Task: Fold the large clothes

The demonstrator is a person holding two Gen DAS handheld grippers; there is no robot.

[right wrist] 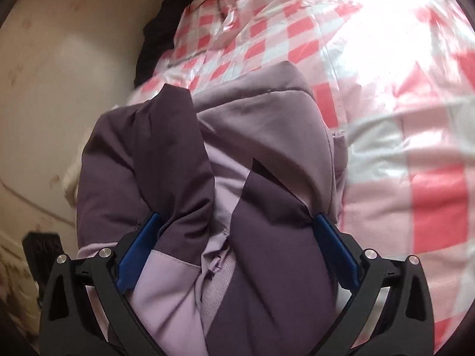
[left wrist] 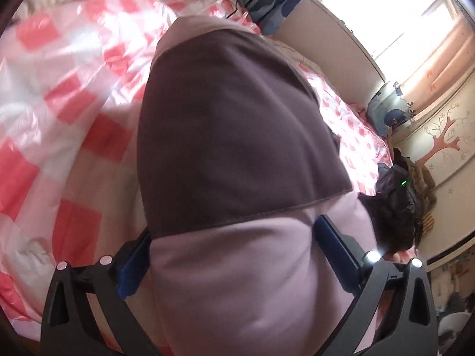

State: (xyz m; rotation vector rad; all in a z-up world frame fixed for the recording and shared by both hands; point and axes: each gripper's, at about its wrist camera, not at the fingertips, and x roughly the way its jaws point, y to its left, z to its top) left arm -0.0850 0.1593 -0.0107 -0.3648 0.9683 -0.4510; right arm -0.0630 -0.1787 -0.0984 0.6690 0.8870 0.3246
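On my left wrist camera, the left gripper (left wrist: 231,237) has its two blue-padded fingers (left wrist: 133,264) spread wide, one on each side of a thick fold of the two-tone padded jacket, dark plum and pale lilac (left wrist: 237,148). The fabric fills the whole gap between the fingers and bulges toward the lens, so the gripper seems to have hold of it. The jacket lies on a bed covered by a glossy pink, red and white checked plastic sheet (left wrist: 59,89). To the right of the bed are a blue patterned cushion (left wrist: 386,106), a bright window with peach curtains (left wrist: 415,29), and a wall painted with a pink tree (left wrist: 442,142).

On my right wrist camera, a cream-coloured wall (right wrist: 59,74) sits at the left. The right gripper (right wrist: 234,228) is also well open, and bunched jacket (right wrist: 267,207) folds press against both blue pads (right wrist: 335,246). A lilac zipper strip runs down between the dark panels. The checked sheet (right wrist: 400,89) spreads away to the right.
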